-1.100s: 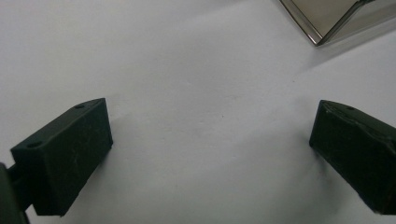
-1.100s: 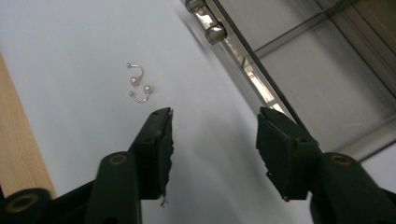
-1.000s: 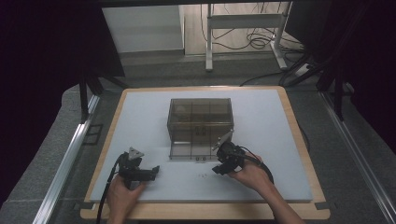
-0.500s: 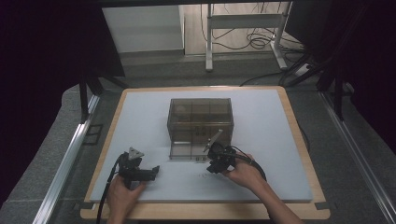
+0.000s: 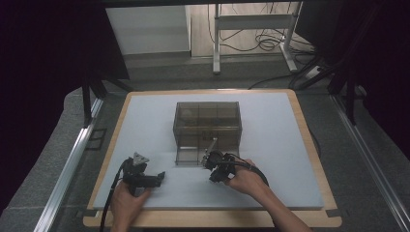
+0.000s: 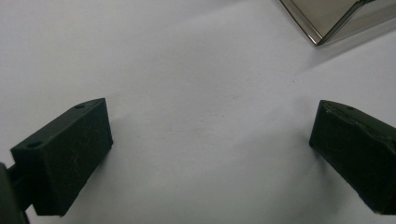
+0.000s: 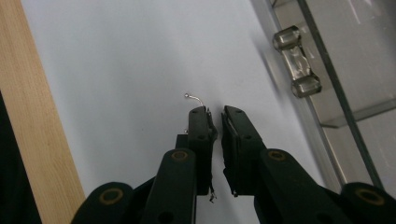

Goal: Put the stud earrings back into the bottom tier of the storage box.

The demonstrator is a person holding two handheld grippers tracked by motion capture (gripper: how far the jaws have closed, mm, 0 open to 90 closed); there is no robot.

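Note:
A smoked clear box (image 5: 207, 126) with compartments stands mid-mat. My right gripper (image 5: 209, 166) lies just in front of its lower left part, pointing left. In the right gripper view my right gripper (image 7: 215, 111) has its jaws almost together, and a thin wire hook (image 7: 194, 98) sticks out at the tip of the left jaw. The box front (image 7: 355, 56), with a clear two-knob handle (image 7: 297, 60), runs along the right. My left gripper (image 5: 157, 176) rests at the front left of the mat. In its own view my left gripper (image 6: 210, 126) is wide open over bare mat, holding nothing.
The white mat (image 5: 270, 145) lies on a wooden board (image 5: 212, 220); the board's edge (image 7: 28, 116) runs close to the right gripper's left. A box corner (image 6: 327, 18) shows ahead of the left gripper. Table legs and cables (image 5: 261, 43) lie beyond the far edge.
My right gripper has slid left along the front of the box. The left gripper has stayed in place.

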